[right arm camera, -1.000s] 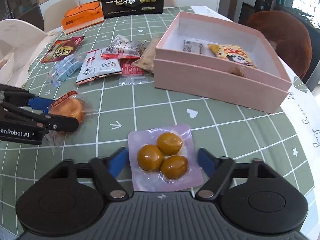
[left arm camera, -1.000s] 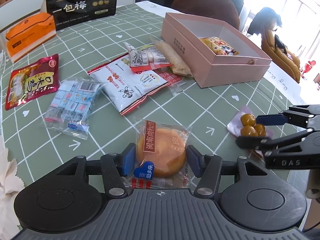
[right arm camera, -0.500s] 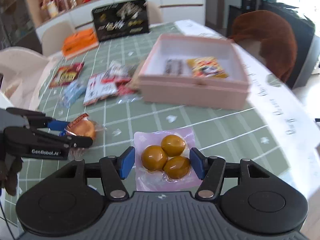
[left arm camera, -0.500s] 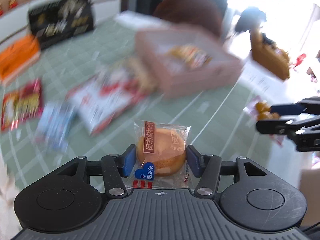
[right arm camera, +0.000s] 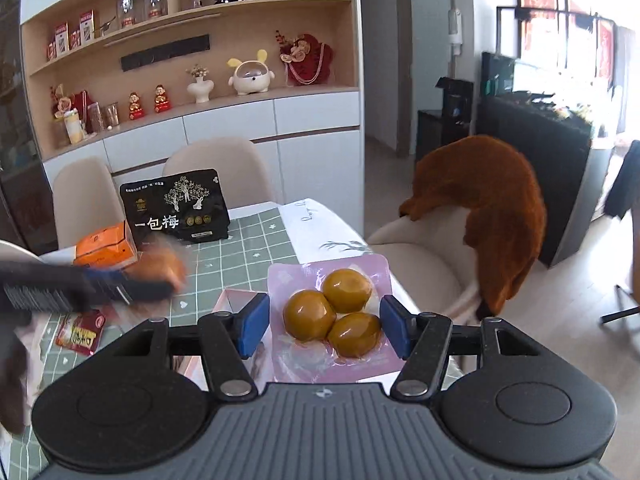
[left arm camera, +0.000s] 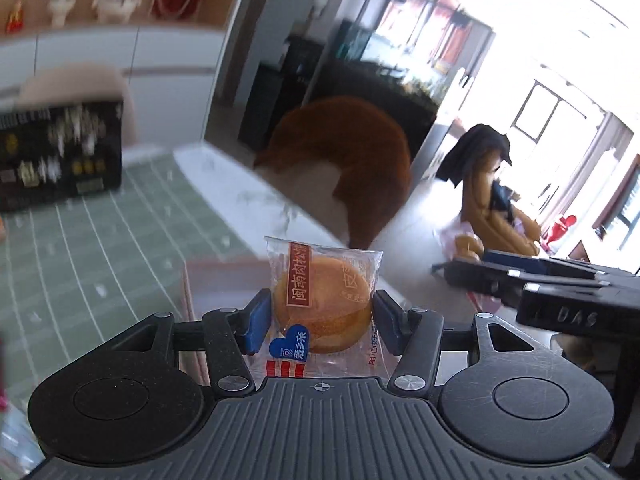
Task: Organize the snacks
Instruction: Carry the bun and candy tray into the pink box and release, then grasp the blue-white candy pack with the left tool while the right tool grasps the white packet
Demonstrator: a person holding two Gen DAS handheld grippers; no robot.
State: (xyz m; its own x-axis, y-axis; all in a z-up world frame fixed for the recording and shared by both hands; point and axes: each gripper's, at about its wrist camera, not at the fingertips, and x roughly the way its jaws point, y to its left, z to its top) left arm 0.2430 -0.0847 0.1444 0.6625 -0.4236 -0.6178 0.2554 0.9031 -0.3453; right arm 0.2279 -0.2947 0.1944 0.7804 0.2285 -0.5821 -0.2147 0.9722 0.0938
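Observation:
My left gripper (left arm camera: 318,316) is shut on a wrapped round orange cake (left arm camera: 322,304) and holds it in the air above the pink box (left arm camera: 224,276), whose far corner shows just behind it. My right gripper (right arm camera: 325,322) is shut on a pink pack of three brown eggs (right arm camera: 332,312), also lifted above the table, with a corner of the pink box (right arm camera: 232,298) below it. Each gripper shows in the other's view: the right one (left arm camera: 520,280) at the right, the left one (right arm camera: 100,284) blurred at the left with the cake.
The green checked tablecloth (right arm camera: 256,248) carries a black snack bag (right arm camera: 176,210), an orange box (right arm camera: 106,246) and a red snack packet (right arm camera: 80,330). A chair with a brown fur cover (right arm camera: 484,208) stands off the table's right edge.
Both grippers rose from the table with their snacks and tilted up, so the views swung from the tabletop to the room. The pink box now lies low beneath the grippers.

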